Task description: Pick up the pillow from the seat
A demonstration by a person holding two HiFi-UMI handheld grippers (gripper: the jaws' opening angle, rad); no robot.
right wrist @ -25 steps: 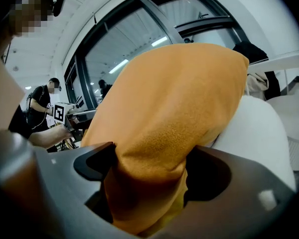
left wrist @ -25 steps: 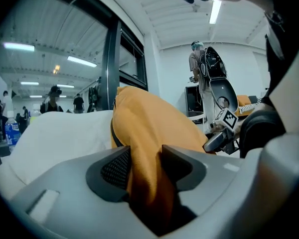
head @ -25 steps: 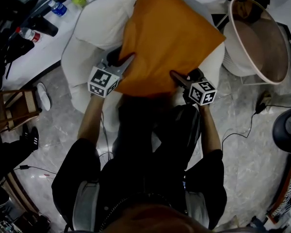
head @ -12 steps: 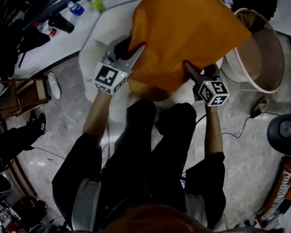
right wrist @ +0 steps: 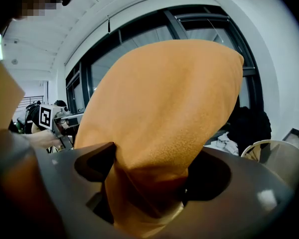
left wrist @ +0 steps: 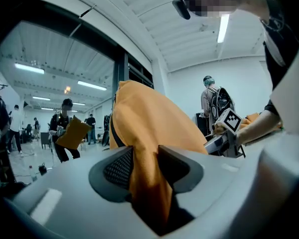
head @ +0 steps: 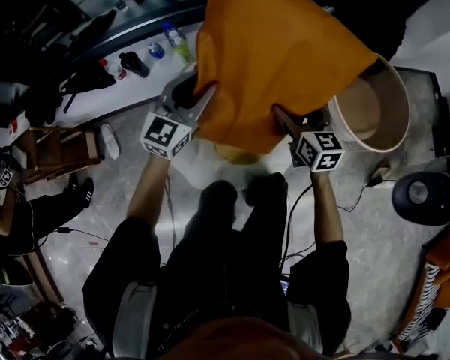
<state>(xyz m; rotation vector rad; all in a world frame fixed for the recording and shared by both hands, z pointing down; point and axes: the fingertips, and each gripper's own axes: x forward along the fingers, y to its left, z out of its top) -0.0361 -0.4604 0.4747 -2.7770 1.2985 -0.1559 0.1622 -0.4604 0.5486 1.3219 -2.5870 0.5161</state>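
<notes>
The orange pillow hangs in the air in front of me, held up by its lower edge between both grippers. My left gripper pinches a fold of the fabric at the pillow's left edge; its jaws are closing, with the cloth squeezed between the pads. My right gripper grips a thick bunch of the pillow at the lower right, with its jaws wide around it. In the left gripper view the pillow fills the middle. The seat is hidden.
A round beige tub stands at the right, close behind the pillow. Bottles lie on a white ledge at the back left. A wooden chair is at the left, and a cable crosses the floor. A person with another orange pillow stands far off.
Both grippers have risen with the pillow, which has come off the white seat. The seat has dropped out of sight beneath it.
</notes>
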